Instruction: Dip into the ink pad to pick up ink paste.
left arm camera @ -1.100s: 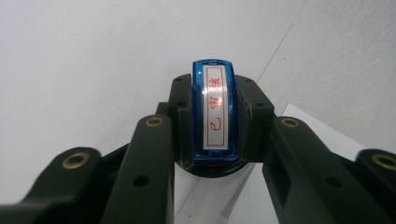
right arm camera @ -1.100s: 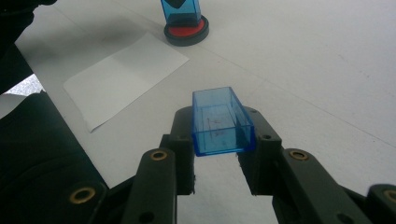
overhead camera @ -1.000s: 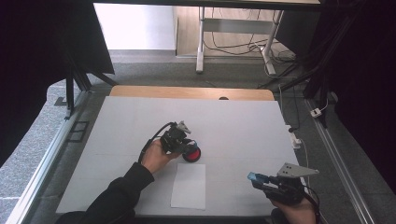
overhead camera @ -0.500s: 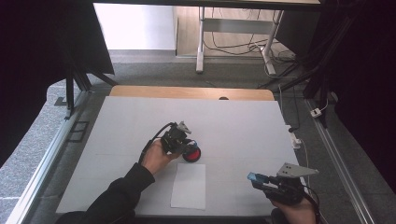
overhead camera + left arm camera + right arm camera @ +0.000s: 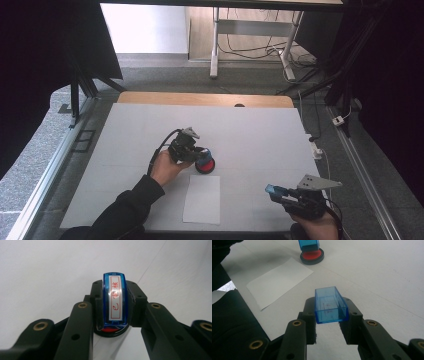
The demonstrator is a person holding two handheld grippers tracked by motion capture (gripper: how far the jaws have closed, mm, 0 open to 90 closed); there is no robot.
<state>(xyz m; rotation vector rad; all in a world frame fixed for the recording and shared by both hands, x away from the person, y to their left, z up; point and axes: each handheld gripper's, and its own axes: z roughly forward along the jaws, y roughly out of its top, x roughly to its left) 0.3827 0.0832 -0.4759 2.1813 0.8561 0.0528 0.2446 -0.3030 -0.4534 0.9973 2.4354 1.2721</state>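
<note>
Atop the stamp [image 5: 115,301], red characters, perhaps "已审核".

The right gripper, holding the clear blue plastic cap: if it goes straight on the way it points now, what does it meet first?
Probably the white sheet of paper, or just its near corner. Beyond it stands the round black pad with red ink. The right gripper aims over bare table first; depth is unclear.
</note>
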